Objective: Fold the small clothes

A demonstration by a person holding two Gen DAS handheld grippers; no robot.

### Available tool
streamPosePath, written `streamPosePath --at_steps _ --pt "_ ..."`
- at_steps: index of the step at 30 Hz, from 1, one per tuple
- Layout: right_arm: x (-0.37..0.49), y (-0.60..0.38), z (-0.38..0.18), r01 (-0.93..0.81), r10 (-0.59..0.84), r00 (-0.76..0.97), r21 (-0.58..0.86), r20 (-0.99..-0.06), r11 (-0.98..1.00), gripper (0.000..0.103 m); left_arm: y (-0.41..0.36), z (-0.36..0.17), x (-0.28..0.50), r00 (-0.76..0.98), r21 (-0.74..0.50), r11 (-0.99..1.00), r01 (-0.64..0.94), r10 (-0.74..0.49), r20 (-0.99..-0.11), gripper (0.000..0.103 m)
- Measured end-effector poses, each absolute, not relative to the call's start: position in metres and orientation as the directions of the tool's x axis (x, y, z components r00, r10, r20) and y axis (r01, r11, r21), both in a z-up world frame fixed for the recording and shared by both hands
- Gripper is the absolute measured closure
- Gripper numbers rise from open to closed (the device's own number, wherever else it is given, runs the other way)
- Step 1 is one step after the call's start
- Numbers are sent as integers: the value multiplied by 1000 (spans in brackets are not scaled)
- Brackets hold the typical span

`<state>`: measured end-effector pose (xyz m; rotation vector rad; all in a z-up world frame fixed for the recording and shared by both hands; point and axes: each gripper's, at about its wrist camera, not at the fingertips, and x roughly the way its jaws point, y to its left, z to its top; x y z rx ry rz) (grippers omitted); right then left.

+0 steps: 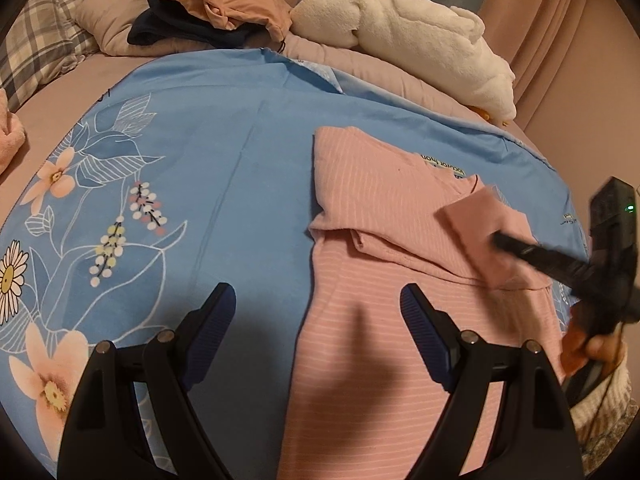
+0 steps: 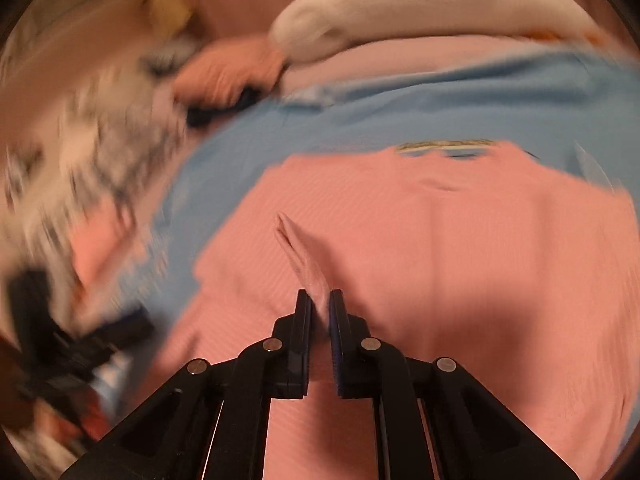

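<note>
The right wrist view is motion-blurred; its left side is illegible. The pink striped shirt lies flat near the right edge of the blue floral sheet, its hem cut off by the frame. The right gripper is clamped on a raised sleeve cuff. The left gripper hovers with jaws wide apart, holding nothing, above the shirt's left edge.

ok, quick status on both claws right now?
Left claw: open, holding nothing, hovering over the pink shirt on the blue sheet.
Right claw: shut on the shirt's sleeve.
</note>
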<state>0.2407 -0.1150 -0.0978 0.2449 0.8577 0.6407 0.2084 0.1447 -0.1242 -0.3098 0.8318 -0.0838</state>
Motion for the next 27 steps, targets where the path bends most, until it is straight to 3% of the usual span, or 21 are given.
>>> streamPosePath --at_steps 4,9,15,19,22,25,27 --pt "240 -190 -97 -275 636 563 606 -528 747 93 142 -125 209 665 -301 953 -40 -199 -720 19" --pt "248 -244 -125 -107 569 593 644 -570 757 93 138 -127 211 655 -292 956 -38 -196 -729 19" --pt "248 -254 -129 -48 523 620 637 -585 769 93 137 -130 212 639 -282 958 -43 -191 -745 19" --pt "249 -251 -130 -33 482 609 587 -630 809 93 141 -132 211 634 -280 959 -49 -187 -751 19" --pt "249 -253 -126 23 368 605 478 -705 878 93 144 -133 208 626 -279 959 -52 -186 -757 19" --pt "236 -250 -102 13 252 679 355 -690 935 93 146 -133 204 623 -273 961 -48 -184 -760 19" --pt "229 -238 -92 -81 302 689 344 -659 936 93 146 -134 202 619 -270 962 -48 -183 -763 19"
